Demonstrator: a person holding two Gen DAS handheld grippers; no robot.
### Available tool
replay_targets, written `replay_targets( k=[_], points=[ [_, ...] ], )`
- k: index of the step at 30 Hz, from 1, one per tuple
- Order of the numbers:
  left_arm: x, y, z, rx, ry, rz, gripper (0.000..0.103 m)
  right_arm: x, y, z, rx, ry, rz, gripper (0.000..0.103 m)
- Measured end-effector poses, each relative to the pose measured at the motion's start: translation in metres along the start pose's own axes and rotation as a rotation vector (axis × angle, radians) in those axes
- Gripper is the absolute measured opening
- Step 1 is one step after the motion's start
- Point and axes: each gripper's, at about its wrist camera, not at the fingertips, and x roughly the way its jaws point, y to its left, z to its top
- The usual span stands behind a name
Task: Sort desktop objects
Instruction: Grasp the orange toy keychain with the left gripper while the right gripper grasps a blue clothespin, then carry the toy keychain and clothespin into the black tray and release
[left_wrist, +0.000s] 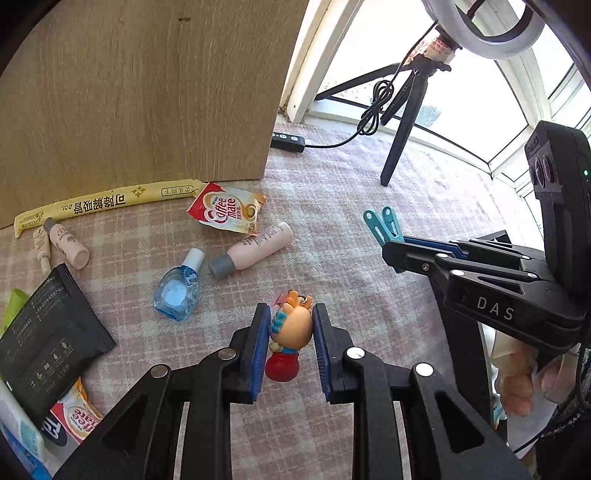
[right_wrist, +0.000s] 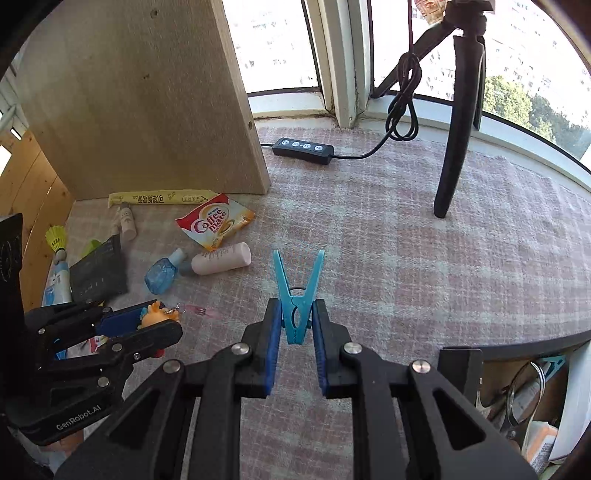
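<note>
Left gripper clamped on a small figurine keychain, squeezing its round head, so it could pivot or slip out; dangling ring could snag on the cloth. Right gripper pinching a blue clothespin by its jaw end, prongs splayed forward, thin hold, may twist. Both held clear of the checked tablecloth. Further out, blue bottle and Coffee mate sachet lie unsorted. No bin visible; the open box under the desk edge holds clutter I can't identify

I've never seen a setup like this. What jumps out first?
Two black clamp tools, each gripping something small. The left gripper pinches a little cartoon figurine above the checked cloth; the right gripper holds a turquoise clothespin. Bottles and sachets lie scattered beside a wooden board.
</note>
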Motion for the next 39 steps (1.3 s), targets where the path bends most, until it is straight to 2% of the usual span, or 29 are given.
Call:
replay_targets(
  k=[5, 8, 16, 22, 27, 33, 34, 36, 39],
  points=[
    [-0.019, -0.039, 0.004, 0.051, -0.029, -0.052, 0.022, -0.050, -0.032, 0.001, 0.056, -0.054, -0.025, 0.017],
    [-0.023, -0.073, 0.006, 0.096, -0.034, -0.079, 0.022, -0.062, -0.060, -0.004, 0.087, -0.088, -0.071, 0.017],
    [-0.016, -0.176, 0.001, 0.241, -0.001, -0.180, 0.022, -0.129, -0.140, -0.062, 0.220, -0.133, -0.204, 0.017],
    [-0.009, -0.241, -0.008, 0.343, 0.021, -0.225, 0.022, -0.168, -0.192, -0.111, 0.329, -0.139, -0.289, 0.017],
    [-0.004, -0.277, -0.013, 0.403, 0.030, -0.233, 0.022, -0.180, -0.220, -0.142, 0.401, -0.133, -0.332, 0.017],
    [0.001, -0.299, -0.013, 0.447, 0.028, -0.232, 0.022, -0.194, -0.242, -0.168, 0.460, -0.143, -0.357, 0.017],
    [0.002, -0.301, -0.013, 0.457, 0.036, -0.235, 0.035, -0.196, -0.244, -0.170, 0.462, -0.144, -0.358, 0.018],
    [0.003, -0.300, -0.011, 0.442, 0.037, -0.227, 0.056, -0.198, -0.247, -0.172, 0.480, -0.132, -0.358, 0.032],
    [0.001, -0.294, -0.009, 0.426, 0.020, -0.203, 0.054, -0.202, -0.246, -0.174, 0.485, -0.155, -0.358, 0.035]
  ],
)
